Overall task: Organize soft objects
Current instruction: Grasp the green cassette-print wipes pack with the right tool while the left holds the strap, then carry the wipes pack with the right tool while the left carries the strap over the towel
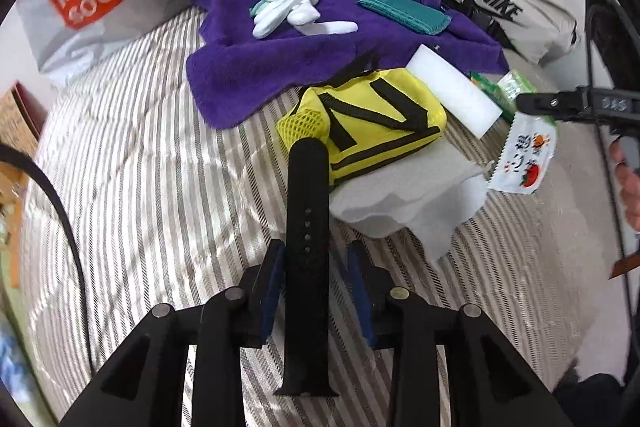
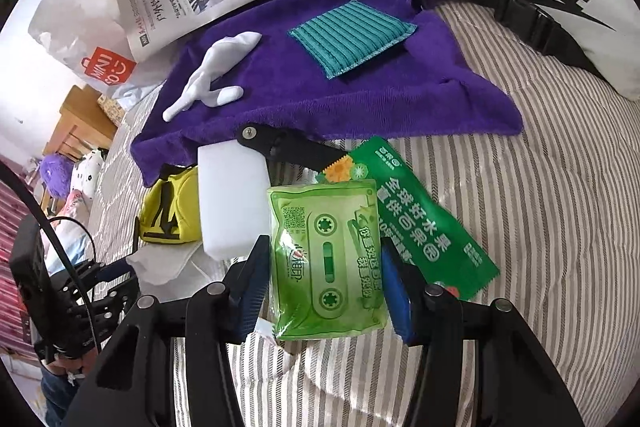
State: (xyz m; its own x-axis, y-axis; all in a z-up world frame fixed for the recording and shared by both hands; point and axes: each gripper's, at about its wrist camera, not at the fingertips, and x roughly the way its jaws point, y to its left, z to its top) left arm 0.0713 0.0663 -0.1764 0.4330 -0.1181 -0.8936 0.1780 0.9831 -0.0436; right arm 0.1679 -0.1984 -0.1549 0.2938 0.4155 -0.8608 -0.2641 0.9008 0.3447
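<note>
Closing squarely on the green tissue pack (image 2: 328,259) between the right gripper (image 2: 324,287)'s parted jaws is advised, while a black watch strap (image 1: 308,247) lies between the left gripper (image 1: 316,267)'s parted jaws.

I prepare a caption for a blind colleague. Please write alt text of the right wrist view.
The right tongs straddle a green cassette-print packet on a striped bed cover, jaws apart. Beside it lie a white foam block and a dark green sachet; behind, a purple towel carries a teal cloth and white gloves.
</note>
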